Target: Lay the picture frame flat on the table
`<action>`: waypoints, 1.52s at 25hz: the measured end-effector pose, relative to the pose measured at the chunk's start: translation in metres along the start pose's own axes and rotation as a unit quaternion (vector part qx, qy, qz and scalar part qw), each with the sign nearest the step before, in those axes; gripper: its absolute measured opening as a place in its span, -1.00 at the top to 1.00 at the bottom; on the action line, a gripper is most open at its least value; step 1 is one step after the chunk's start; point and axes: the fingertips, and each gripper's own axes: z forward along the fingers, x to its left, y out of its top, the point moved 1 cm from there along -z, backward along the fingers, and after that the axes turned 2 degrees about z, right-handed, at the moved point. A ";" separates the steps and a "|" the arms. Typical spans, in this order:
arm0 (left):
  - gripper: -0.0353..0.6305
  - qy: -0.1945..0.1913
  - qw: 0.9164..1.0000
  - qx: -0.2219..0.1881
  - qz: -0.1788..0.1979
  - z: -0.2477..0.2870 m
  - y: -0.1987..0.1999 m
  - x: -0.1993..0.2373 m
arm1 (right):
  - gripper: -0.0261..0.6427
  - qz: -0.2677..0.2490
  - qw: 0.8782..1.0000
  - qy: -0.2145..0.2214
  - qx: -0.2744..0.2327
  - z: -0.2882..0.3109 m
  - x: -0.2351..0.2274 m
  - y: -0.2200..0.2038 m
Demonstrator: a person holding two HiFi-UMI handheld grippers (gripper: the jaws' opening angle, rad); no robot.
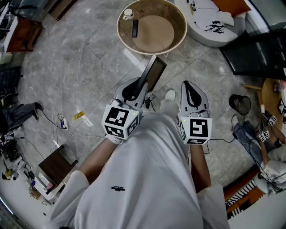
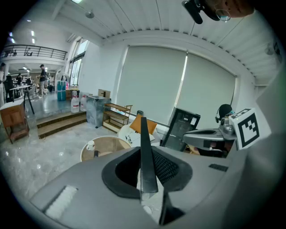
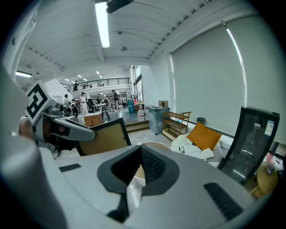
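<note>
Short of the round table point(image 1: 181, 22), the picture frame point(image 1: 155, 73) hangs tilted over the floor, its lower end buried in the left gripper point(image 1: 139, 87), which clamps it. Beside it the right gripper point(image 1: 191, 89) is pressed together, empty. The table's near half is bare; a cup point(image 1: 128, 14) sits at its far rim.

Open-plan office hall: railed mezzanine point(image 3: 96, 82), desks point(image 3: 99, 106), marble floor point(image 1: 89, 67).
</note>
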 end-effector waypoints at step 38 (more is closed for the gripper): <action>0.70 0.063 0.997 0.016 -0.033 0.074 0.014 -0.010 | 0.90 0.096 0.995 0.032 0.012 0.111 -0.155 0.026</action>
